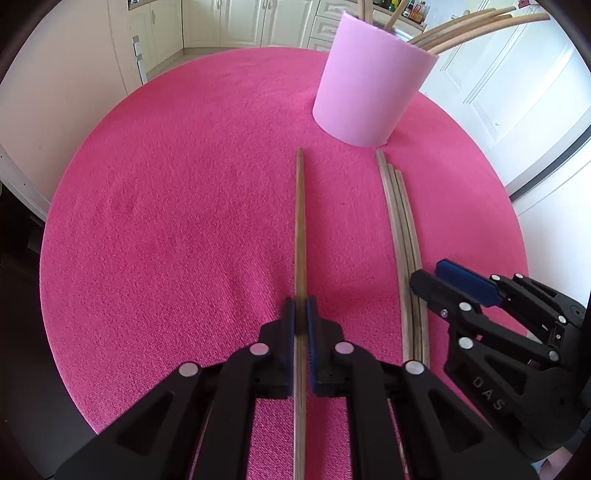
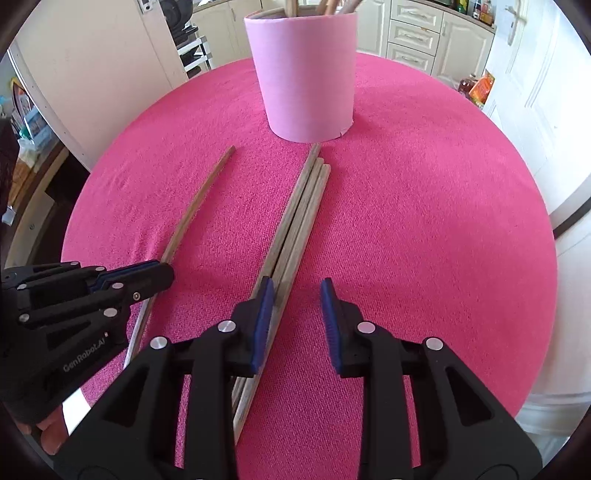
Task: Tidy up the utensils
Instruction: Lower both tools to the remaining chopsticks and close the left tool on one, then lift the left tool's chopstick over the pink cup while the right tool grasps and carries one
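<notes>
The left gripper (image 1: 300, 314) is clamped narrow on a single stick (image 1: 300, 221), blue pads pressed to both sides of it near the back end. The stick runs straight ahead from the jaws, its far tip stopping short of the pink cup (image 1: 369, 85), which sits ahead and a bit to the right. Whether the stick is lifted off the cloth (image 1: 166, 221) or just lying on it can't be told from here.

To the right of that gripper, a bundle of three sticks (image 1: 402, 229) is laid side by side on the cloth, touching each other, far ends staggered and just short of the cup's base. The right gripper (image 2: 295, 295) is held over the near part of that bundle with jaws spread wide and nothing gripped; its left pad (image 2: 264, 317) is seen right over the bundle, while the right pad hangs over bare cloth. Contact with the sticks can't be confirmed.

Room-wise: lots of bare pink cloth is left open to the left of the left gripper and to the right of the right one, out to the round table edge on both sides. The gap between the single stick and the bundle is fairly tight, and the two grippers are parked near each other at the near edge. Both are pointed forward toward the cup, tilted down at the table. More sticks (image 1: 480, 26) are already stood in the cup, fanning out over its rim to the right.

Past the far edge, cream cabinets (image 2: 417, 37) are seen.
</notes>
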`<action>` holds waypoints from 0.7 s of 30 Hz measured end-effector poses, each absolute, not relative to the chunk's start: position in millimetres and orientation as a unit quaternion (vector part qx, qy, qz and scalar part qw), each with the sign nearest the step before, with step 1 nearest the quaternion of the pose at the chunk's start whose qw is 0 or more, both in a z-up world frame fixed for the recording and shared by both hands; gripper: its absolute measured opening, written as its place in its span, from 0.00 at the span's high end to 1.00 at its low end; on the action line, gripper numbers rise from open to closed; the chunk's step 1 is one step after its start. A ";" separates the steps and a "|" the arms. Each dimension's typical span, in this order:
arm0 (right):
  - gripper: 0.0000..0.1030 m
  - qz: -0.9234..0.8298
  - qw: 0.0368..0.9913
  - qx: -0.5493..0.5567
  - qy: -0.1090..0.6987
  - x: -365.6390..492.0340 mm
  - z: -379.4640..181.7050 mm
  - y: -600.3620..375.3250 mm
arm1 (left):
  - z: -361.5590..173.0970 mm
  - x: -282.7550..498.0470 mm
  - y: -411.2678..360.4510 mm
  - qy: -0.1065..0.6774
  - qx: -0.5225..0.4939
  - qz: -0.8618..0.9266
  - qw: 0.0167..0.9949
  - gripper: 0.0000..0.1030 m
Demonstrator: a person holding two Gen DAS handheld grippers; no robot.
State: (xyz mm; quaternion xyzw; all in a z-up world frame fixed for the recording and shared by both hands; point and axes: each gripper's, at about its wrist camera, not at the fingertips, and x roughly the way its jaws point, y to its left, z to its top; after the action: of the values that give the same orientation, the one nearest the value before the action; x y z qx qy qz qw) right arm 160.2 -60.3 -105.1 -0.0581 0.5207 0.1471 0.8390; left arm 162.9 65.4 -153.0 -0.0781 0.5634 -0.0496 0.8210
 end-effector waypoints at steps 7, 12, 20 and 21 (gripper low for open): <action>0.75 0.149 0.828 -0.075 0.535 161.2 -104.2 -69.9 | -154.0 162.8 70.8 0.562 -0.079 -0.055 0.821 0.93; 0.75 0.151 0.822 -0.079 0.543 163.0 -105.3 -66.2 | -153.5 167.7 71.6 0.567 -0.081 -0.050 0.818 0.93; 0.90 0.154 0.820 -0.104 0.542 165.3 -111.6 -55.5 | -151.6 172.8 67.9 0.568 -0.067 -0.044 0.819 0.93; 0.92 0.155 0.822 -0.096 0.540 165.5 -110.9 -59.8 | -151.3 172.1 68.2 0.567 -0.068 -0.044 0.820 0.93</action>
State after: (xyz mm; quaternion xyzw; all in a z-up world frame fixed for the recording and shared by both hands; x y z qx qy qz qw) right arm 165.5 -59.8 -110.9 -0.0963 0.5398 0.1551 0.8218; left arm 172.1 68.2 -151.3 -0.0678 0.5672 -0.0443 0.8196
